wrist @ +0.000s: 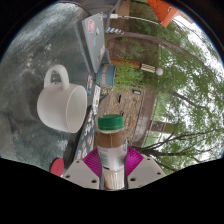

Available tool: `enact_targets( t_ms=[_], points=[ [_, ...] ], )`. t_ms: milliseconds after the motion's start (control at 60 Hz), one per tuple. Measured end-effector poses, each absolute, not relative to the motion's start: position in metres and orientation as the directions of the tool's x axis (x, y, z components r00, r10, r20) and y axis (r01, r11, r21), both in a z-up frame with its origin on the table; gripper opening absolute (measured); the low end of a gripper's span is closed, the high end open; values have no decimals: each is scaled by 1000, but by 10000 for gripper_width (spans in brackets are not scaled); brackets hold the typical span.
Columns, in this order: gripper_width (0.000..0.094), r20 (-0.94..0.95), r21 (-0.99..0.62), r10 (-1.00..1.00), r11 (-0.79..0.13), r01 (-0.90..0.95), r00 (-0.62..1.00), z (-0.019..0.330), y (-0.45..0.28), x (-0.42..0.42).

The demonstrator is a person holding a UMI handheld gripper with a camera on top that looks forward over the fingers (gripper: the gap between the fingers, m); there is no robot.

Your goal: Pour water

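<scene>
The mug (62, 100) sits on the grey table (25, 60), up and left of the bottle (111, 150). The gripper (112, 172) is clenched on the bottle, green cap still on. I'd uncap it, then tilt slowly toward the mug's rim.

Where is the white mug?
The white ceramic mug sits on the grey table, beyond the hand-held gripper and left of the green-capped bottle it holds.

Bright even daylight, soft shadows, strong fisheye bending at edges
</scene>
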State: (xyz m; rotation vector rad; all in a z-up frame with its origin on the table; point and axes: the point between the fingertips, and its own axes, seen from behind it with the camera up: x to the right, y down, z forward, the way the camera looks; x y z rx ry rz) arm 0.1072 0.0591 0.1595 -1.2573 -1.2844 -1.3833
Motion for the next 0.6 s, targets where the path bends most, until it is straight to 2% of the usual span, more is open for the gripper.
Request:
enact_targets(
  t_ms=[133,267,283,367,417,433,483,550,600],
  points=[
    [271,846,532,61,-47,845,-529,173,71,96],
    [272,751,660,30,-51,749,-660,174,61,86],
    [271,748,663,52,-21,748,-662,174,73,88],
    [272,742,669,53,-4,743,-668,172,65,87],
    [272,750,661,32,-31,749,-661,167,58,87],
    [273,750,660,52,-1,751,-659,171,67,88],
    [273,776,631,41,-1,776,-630,176,61,89],
    [273,844,536,24,-6,844,-536,186,63,89],
    [274,914,405,-9,-11,914,-405,200,67,88]
  ],
)
